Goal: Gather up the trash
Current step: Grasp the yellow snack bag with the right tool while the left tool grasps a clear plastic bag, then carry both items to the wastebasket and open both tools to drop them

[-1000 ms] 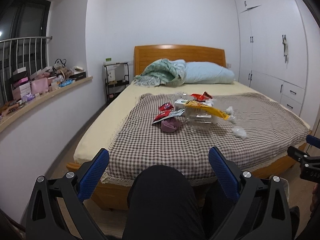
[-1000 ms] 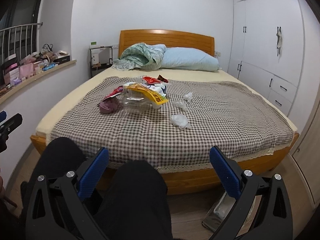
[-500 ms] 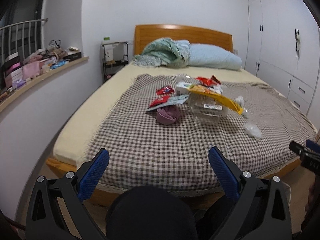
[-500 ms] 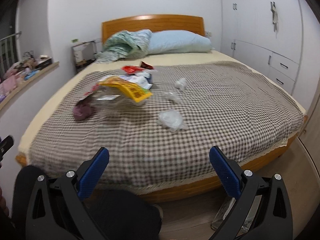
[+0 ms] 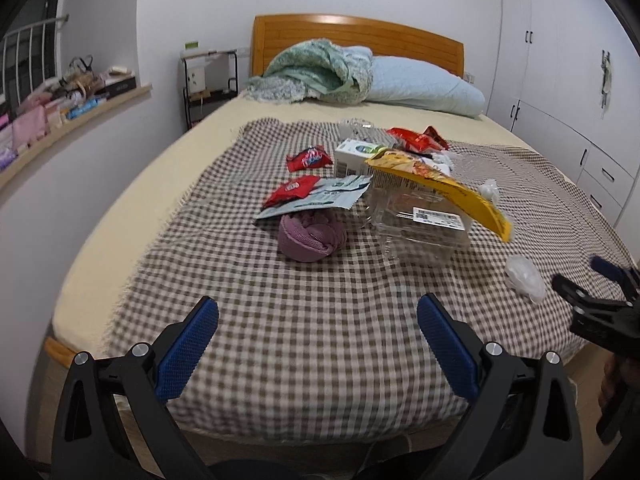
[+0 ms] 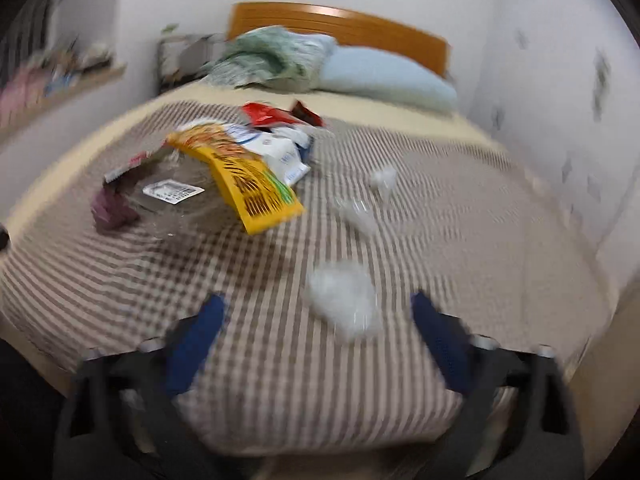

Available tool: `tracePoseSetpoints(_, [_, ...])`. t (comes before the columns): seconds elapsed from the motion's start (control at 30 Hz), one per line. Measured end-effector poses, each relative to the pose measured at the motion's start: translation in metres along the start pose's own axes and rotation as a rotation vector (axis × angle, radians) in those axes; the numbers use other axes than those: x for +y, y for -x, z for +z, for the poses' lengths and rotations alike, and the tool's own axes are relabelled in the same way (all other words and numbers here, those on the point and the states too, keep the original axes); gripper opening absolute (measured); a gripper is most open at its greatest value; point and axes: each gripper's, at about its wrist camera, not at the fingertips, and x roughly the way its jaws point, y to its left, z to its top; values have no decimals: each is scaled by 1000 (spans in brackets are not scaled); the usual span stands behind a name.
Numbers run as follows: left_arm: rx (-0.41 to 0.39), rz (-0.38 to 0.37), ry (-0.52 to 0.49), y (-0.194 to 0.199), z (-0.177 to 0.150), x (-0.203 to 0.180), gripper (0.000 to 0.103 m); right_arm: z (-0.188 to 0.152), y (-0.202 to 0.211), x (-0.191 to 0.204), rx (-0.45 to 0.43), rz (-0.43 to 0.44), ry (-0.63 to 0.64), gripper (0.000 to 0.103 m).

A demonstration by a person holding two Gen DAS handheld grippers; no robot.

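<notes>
A heap of trash lies on the checked blanket [image 5: 320, 344]: a yellow wrapper [image 5: 440, 184], a clear plastic box [image 5: 420, 220], red wrappers [image 5: 296, 190], a white carton [image 5: 356, 152] and a purple cloth ball [image 5: 310, 236]. My left gripper [image 5: 318, 306] is open and empty, short of the heap. A crumpled white plastic wad [image 6: 342, 296] lies just ahead of my right gripper [image 6: 318, 304], between its fingertips but untouched. Its jaws are closing. The right wrist view is blurred. In the left wrist view the right gripper [image 5: 580, 274] is beside that wad [image 5: 524, 276].
Two more clear plastic scraps [image 6: 382, 178] lie further up the blanket. A green quilt [image 5: 312, 68] and a blue pillow [image 5: 424, 88] sit at the wooden headboard. A cluttered ledge [image 5: 72, 96] runs along the left wall. White wardrobes [image 5: 568, 80] stand on the right.
Both grippers have moved forward and down over the foot of the bed, so the trash looks closer. The person's dark knee has dropped out of view. The right view has turned blurry.
</notes>
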Motion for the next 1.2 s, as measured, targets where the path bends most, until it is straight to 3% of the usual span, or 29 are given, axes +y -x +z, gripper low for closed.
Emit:
tracePoseSetpoints(0.03, [10,-3,7,-7,1,0,96,9,-13,10,-3,-15,66,55])
tracePoseSetpoints(0.13, [59,-48,66,-27,6,3,96,27,-44,28,-16,-23,172,55])
tracePoseSetpoints(0.27, [41,-24,83,-40,13,3,96,44,-78,48,-24,-45,297,55])
tracePoseSetpoints(0.37, [50,-24,95,-46,16,2,96,46,-96,52,3,-6,325,51])
tracePoseSetpoints(0.4, [51,-24,95,-47,17,2,96,46,-96,50,-2,3,320,26])
tracePoseSetpoints(0.43, [52,-22,93,-48,18,1,96,46,-96,47,2,7,310,11])
tracePoseSetpoints(0.47, [53,-21,88,-48,18,-2,96,47,-93,42,-7,9,292,2])
tracePoseSetpoints(0.53, [53,-28,80,-45,18,-8,96,52,-75,20,-41,57,196,2])
tracePoseSetpoints(0.67, [35,-68,37,-36,21,-36,96,52,-32,-31,-95,44,65,1])
tracePoseSetpoints(0.77, [39,-143,-32,-35,19,-72,96,34,-12,-81,-49,39,-52,1])
tracePoseSetpoints(0.93, [139,-321,-251,-61,4,-161,96,-25,23,-147,42,10,-224,1])
tracePoseSetpoints(1.0, [149,-318,-326,-80,3,-198,94,-45,33,-168,73,0,-277,1])
tracePoseSetpoints(1.13, [192,-342,-357,-125,14,-254,92,-79,49,-194,102,-29,-369,1])
tracePoseSetpoints(1.2, [232,-310,-394,-149,13,-280,82,-91,55,-202,112,-40,-407,1])
